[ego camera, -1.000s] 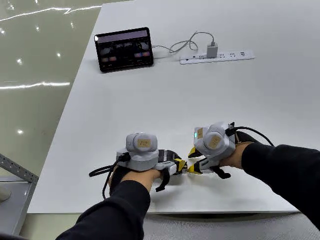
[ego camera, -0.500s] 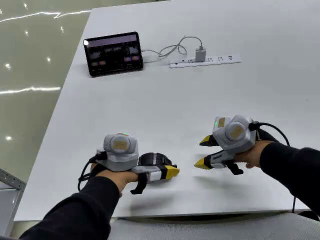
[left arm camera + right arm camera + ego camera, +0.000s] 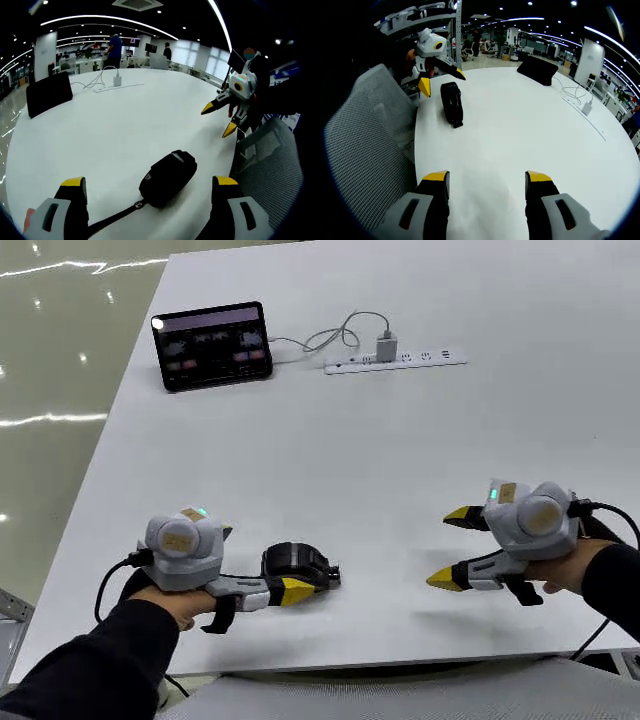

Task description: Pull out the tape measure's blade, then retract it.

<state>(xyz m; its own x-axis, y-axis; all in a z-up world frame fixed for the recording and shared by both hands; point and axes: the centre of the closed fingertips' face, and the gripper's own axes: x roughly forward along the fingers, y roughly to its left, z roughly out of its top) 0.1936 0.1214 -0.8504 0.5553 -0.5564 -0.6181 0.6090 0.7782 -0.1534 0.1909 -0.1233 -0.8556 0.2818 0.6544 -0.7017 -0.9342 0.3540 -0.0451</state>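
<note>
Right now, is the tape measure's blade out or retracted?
Retracted: the tape measure lies on the table as a compact black case with no blade strip extending.

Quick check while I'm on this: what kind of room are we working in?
Most likely an open-plan office: a big white table carrying a tablet and a power strip, a mesh office chair at its edge, and more desks and chairs under ceiling strip lights behind.
</note>
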